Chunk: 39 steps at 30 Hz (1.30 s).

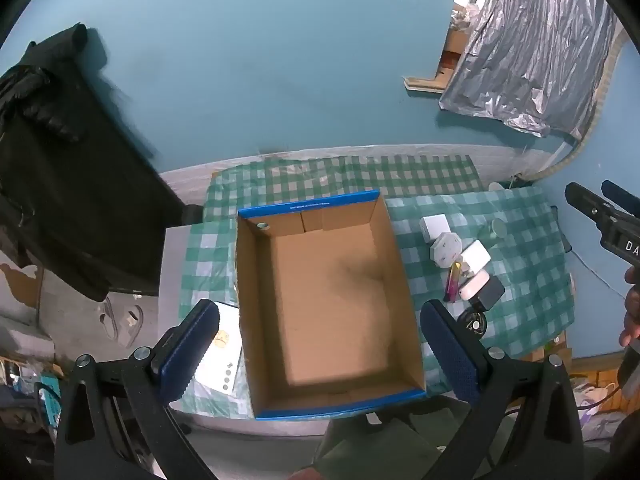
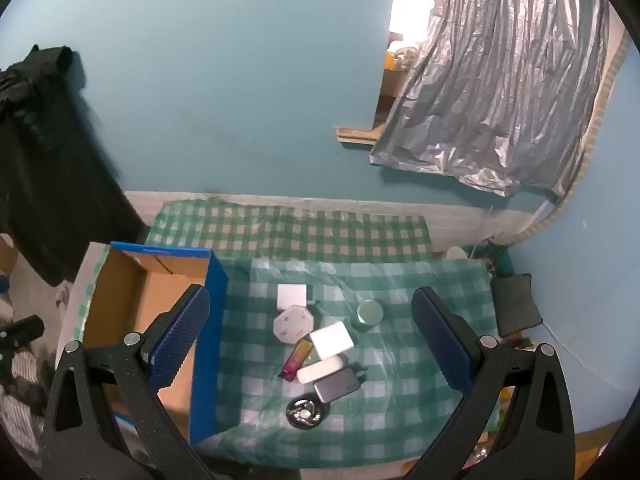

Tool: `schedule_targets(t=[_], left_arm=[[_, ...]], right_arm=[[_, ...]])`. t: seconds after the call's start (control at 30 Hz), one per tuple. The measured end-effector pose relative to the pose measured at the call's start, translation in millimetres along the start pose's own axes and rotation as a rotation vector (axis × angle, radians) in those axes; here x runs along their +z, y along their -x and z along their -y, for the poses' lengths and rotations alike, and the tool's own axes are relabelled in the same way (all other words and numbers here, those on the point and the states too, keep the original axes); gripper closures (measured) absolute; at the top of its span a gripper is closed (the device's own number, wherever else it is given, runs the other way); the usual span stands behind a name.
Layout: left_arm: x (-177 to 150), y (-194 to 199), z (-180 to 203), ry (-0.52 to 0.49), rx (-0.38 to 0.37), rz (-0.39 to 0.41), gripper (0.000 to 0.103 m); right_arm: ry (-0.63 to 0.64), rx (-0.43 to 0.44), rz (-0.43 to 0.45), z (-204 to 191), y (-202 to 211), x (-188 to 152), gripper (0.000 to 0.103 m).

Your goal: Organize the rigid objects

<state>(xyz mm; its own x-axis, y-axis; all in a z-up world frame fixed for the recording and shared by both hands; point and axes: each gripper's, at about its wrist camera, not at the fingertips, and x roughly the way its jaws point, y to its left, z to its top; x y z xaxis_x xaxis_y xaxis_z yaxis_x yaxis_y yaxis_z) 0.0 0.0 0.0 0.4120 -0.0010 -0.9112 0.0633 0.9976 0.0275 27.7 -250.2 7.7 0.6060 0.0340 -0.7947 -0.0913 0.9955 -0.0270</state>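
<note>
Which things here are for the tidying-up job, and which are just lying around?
For the job:
cardboard box, nothing in it yet
white square block
octagon tin
white flat box
pink lighter
white case
grey case
round black dish
small round tin

Just lying about:
black jacket
silver curtain
white card

Wall: a plain teal painted wall (image 2: pixel 240 80) fills the backdrop.
Opening: a crinkled silver foil curtain (image 2: pixel 500 100) hangs at right, bright light showing at its left edge.
Left side: a black draped garment (image 1: pixel 68 168) hangs beside the counter.
Counter: a green-and-white checked plastic cloth (image 2: pixel 400 368) covers the counter.
</note>
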Motion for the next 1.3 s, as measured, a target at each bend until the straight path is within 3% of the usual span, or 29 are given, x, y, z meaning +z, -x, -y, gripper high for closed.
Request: schedule_targets(t=[1.3], left_arm=[[-9, -2, 6, -0.01, 0.009, -0.025, 0.002]], right_arm=[[0.014, 0.02, -0.046, 4, -3, -12, 0.002]])
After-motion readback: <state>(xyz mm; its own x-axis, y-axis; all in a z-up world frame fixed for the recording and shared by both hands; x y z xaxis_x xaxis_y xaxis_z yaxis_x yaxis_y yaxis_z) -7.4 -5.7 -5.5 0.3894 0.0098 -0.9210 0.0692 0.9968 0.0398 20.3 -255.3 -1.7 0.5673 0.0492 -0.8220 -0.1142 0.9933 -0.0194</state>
